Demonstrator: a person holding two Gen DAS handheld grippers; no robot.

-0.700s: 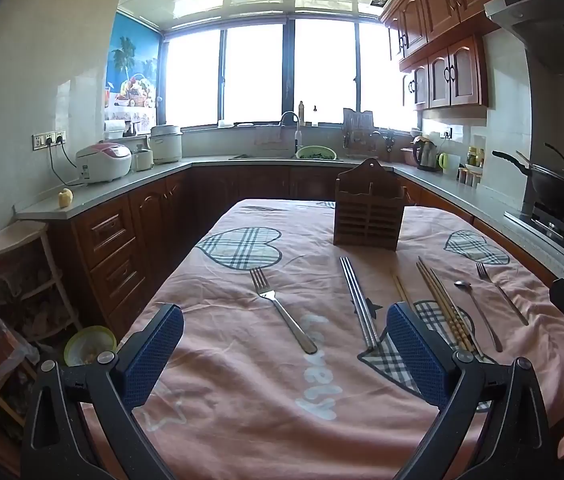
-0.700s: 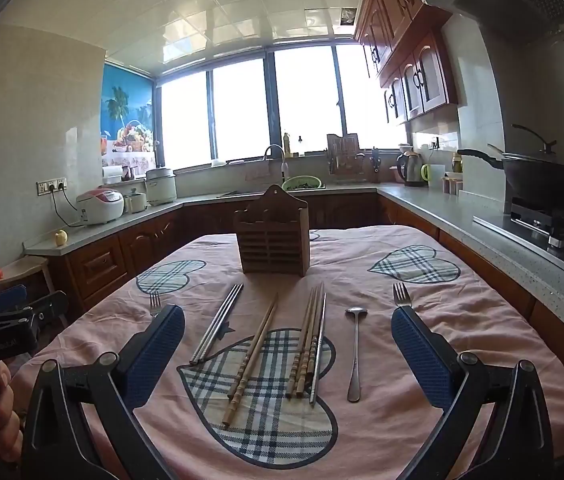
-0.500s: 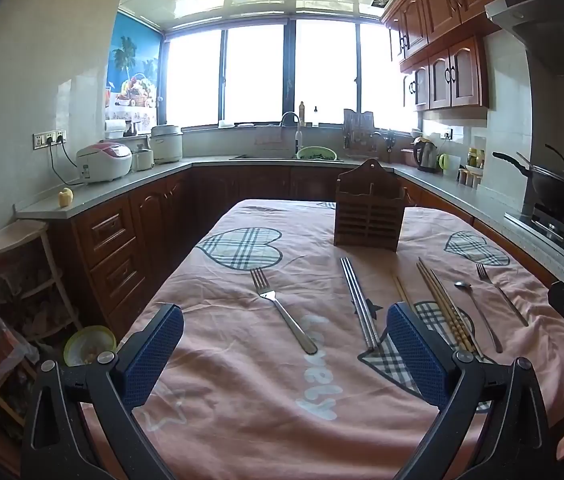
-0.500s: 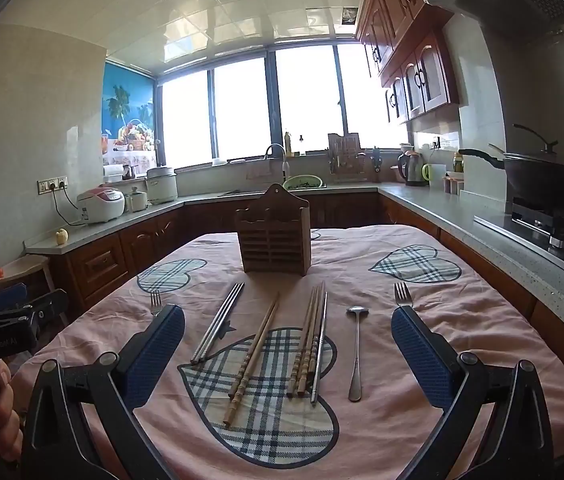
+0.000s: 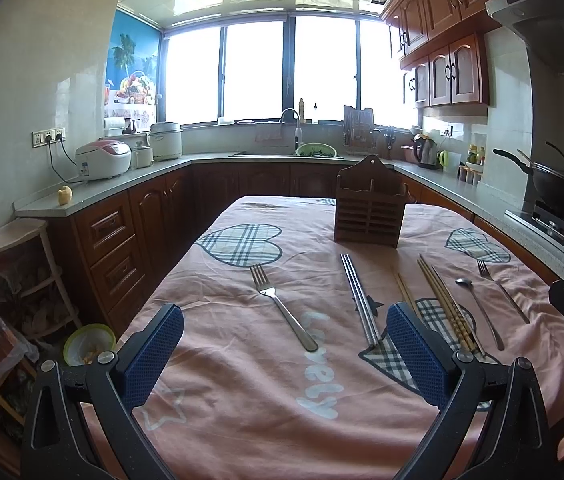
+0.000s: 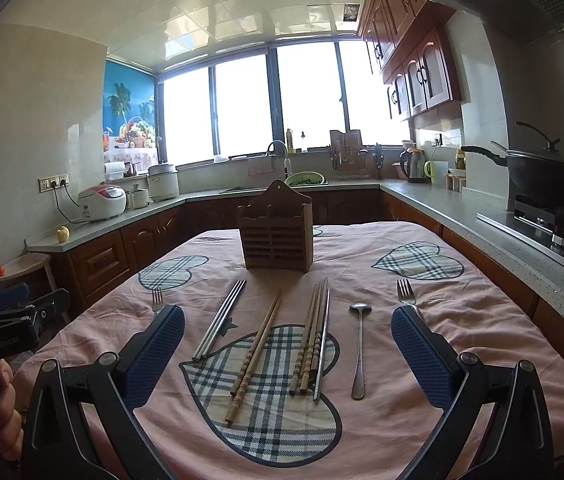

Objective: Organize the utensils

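Observation:
A brown wooden utensil holder (image 5: 369,211) (image 6: 277,235) stands upright at the far middle of the pink-clothed table (image 5: 242,400). In front of it lie a steel fork (image 5: 282,308), steel chopsticks (image 5: 358,300) (image 6: 220,318), wooden chopsticks (image 6: 256,354) (image 6: 310,338), a spoon (image 6: 359,346) and a second fork (image 6: 406,294). My left gripper (image 5: 284,344) hovers open over the near left of the cloth, nothing between its blue pads. My right gripper (image 6: 288,346) is open too, above the wooden chopsticks without touching them.
Wooden counters wrap round the table on three sides. A rice cooker (image 5: 102,159) sits left, a sink (image 5: 294,152) under the window, a black wok (image 6: 550,180) on the stove at right. A corner shelf (image 5: 22,272) and a bowl (image 5: 89,344) stand on the floor at left.

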